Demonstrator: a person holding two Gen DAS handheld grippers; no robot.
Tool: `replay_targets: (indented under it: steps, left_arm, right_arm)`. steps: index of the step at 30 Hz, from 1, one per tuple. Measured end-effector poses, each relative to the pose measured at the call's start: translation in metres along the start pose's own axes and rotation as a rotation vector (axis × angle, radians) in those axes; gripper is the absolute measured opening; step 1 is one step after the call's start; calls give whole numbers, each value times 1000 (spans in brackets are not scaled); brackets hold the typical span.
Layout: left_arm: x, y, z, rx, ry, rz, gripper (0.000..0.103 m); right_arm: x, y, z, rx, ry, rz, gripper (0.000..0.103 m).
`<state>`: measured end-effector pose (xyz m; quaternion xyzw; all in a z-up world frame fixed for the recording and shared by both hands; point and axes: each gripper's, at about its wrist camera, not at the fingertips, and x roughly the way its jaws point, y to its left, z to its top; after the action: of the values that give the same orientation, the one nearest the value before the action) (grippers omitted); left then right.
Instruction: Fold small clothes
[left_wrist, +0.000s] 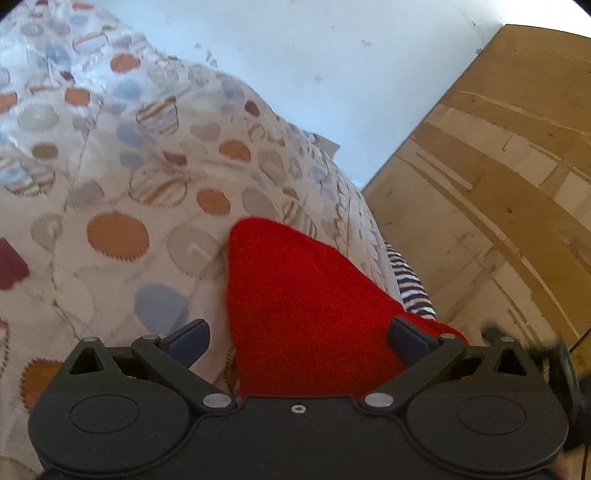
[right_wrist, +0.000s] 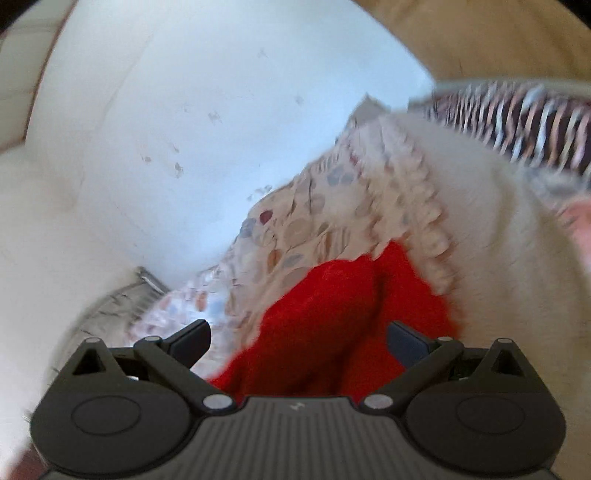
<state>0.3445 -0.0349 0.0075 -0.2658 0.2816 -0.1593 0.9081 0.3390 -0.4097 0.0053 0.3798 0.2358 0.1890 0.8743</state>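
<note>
The red garment (left_wrist: 306, 306) lies on the patterned bedcover (left_wrist: 110, 184), and both claws stand just over its near end. The left gripper (left_wrist: 297, 338) is wide open, its two blue pads apart with nothing pressed between them; the red cloth passes through the gap and runs from about 6 o'clock up to a narrow tip near 11 o'clock. Its long axis therefore goes almost straight away from this claw, leaning a little to the left. The right gripper (right_wrist: 298, 341) is open in the same way, and there the red garment (right_wrist: 332, 314) stretches from 6 o'clock toward 1 o'clock, with a soft crease along the middle. I judge both hands about equally near, so either one could close on the near edge. The left view alone shows a wooden panel (left_wrist: 498, 166) at 2 o'clock and a striped cloth (left_wrist: 410, 284) at the bed's edge. The right view, blurred, shows the striped cloth (right_wrist: 517, 122) at 1 o'clock and a pale wall (right_wrist: 203, 110).
</note>
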Motion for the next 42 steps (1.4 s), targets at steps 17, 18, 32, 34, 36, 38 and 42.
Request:
replay_targets:
  steps: [17, 18, 32, 34, 36, 38, 42]
  left_arm:
    - [39, -26, -38, 176, 162, -58, 102]
    - [42, -28, -41, 192, 161, -50, 102]
    - [28, -22, -27, 78, 149, -67, 102]
    - [17, -22, -24, 52, 115, -70, 101]
    - [1, -23, -20, 38, 39, -93, 101]
    - [-12, -22, -17, 33, -28, -95, 101]
    - [-12, -25, -17, 92, -16, 5, 100]
  right_arm:
    - [-22, -8, -14, -154, -154, -181, 24]
    - [-20, -11, -15, -162, -135, -199, 24]
    - [-32, -3, -39, -264, -172, -339, 81]
    - [-44, 10, -48, -323, -218, -337, 88]
    - [-52, 22, -59, -382, -252, -317, 93]
    - [-54, 34, -70, -445, -248, -296, 99]
    - [-41, 50, -83, -532, -188, -277, 101]
